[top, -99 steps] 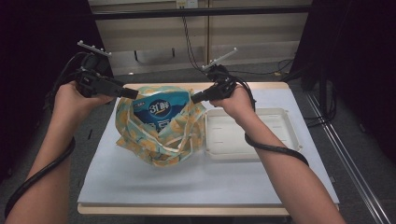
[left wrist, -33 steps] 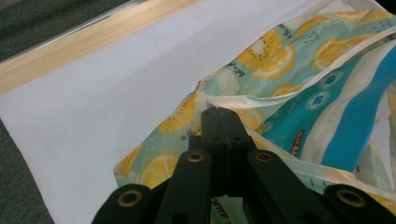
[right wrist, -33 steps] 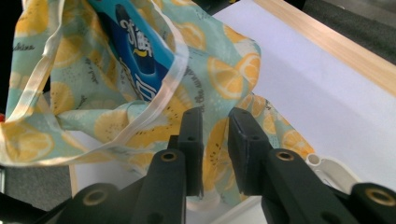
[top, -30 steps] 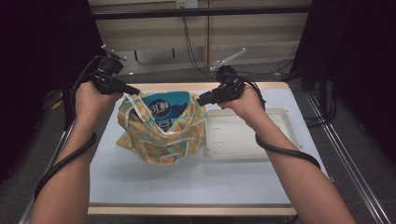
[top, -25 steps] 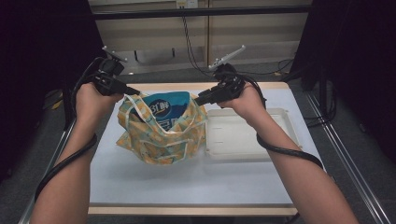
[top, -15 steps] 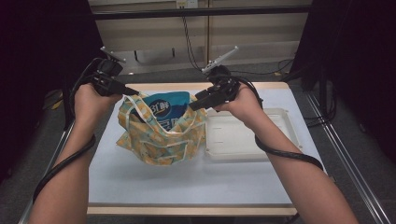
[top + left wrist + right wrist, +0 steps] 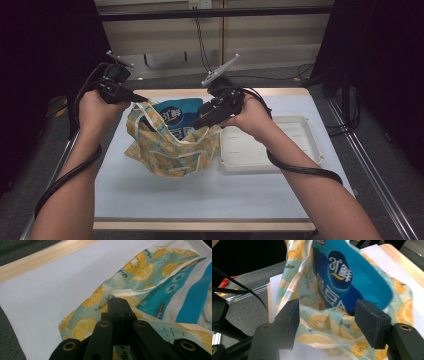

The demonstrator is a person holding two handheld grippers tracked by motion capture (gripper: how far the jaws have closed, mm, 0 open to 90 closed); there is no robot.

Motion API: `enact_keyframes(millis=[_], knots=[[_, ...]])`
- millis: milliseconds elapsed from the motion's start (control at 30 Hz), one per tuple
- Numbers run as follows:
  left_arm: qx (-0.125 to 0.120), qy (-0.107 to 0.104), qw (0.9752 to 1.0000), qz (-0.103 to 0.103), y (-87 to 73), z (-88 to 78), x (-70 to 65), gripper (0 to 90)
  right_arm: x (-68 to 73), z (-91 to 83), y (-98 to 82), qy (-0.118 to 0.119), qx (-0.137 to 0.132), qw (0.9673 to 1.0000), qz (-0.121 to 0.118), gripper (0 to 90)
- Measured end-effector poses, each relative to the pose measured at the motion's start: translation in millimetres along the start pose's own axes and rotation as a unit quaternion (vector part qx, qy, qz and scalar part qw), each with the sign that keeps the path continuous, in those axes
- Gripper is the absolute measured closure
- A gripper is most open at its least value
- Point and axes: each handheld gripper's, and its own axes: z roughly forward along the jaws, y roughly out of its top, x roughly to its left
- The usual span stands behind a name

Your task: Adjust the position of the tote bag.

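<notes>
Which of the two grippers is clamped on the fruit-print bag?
The left gripper: its fingers are shut on the bag's rim. The right gripper has fingers apart, with the bag and blue pouch beyond them.

Lemon-print fabric tote bag point(image 7: 170, 150) on the white sheet-covered wooden table point(image 7: 200, 200), left of centre, with a blue foil snack pouch point(image 7: 175, 117) standing inside its open mouth. Shallow white plastic tray point(image 7: 300, 145) just right of the bag, touching or nearly so. Left gripper point(image 7: 142, 99) at the bag's left rim, right gripper point(image 7: 196, 122) over its right rim, pouch between them.
</notes>
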Motion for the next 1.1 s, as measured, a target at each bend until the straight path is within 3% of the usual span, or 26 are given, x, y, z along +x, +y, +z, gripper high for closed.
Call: enact_keyframes(millis=[633, 1100], knots=[[0.002, -0.002, 1.0000, -0.002, -1.5, 1.5, 0.7, 90.0, 10.4, 20.9, 4.5, 0.027, 0.012, 0.9996, -0.004, 18.2], [0.001, 0.002, 1.0000, -0.003, -3.7, -0.3, 0.4, 90.0, 12.8, 29.4, 0.0, 0.037, 0.026, 0.9990, -0.008, 14.8]])
